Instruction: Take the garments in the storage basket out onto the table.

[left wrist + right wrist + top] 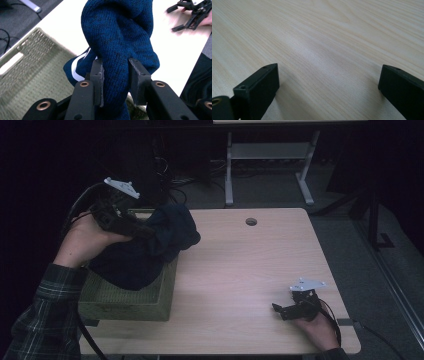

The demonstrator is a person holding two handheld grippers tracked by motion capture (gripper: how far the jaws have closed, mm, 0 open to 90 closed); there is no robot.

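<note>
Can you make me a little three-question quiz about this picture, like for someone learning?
1. True or false: the left gripper has its jaws closed on the blue knitted garment.
2. Where is the right gripper? A) inside the basket B) low over bare table near the front right corner C) on the floor
3. Fill in: part of the garment hangs over the rim of the green woven ____.

Key:
1. True; the knit is pinched between the pads.
2. B; its jaws stand apart with nothing between them, over the wooden table.
3. Basket.
</note>
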